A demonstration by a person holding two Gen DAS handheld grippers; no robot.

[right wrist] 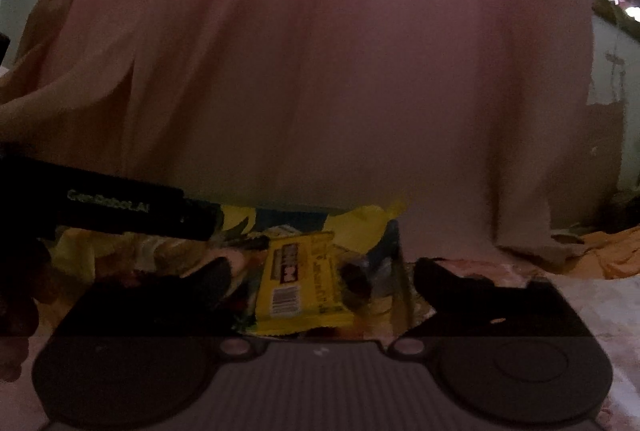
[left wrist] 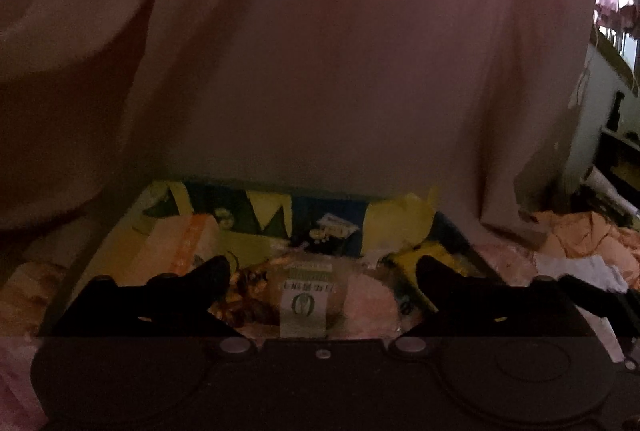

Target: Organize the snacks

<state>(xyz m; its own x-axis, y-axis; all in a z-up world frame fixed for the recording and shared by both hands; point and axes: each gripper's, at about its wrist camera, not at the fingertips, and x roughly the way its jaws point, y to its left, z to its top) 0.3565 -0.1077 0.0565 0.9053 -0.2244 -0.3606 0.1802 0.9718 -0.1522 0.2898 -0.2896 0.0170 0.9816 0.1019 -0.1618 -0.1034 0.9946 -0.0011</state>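
Yellow snack packet (right wrist: 298, 283) and clear-wrapped snack (left wrist: 306, 297) are lying loose in a messy pile by the pink curtain (right wrist: 320, 71), between each wide-open, empty tool (right tool (right wrist: 322, 281), left tool (left wrist: 322, 277)), so sorting is looking barely begun.

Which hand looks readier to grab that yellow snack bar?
The right. Its open gripper has the yellow bar lying between its fingers, untouched. The left gripper, also open, faces a clear pack with a white label instead.
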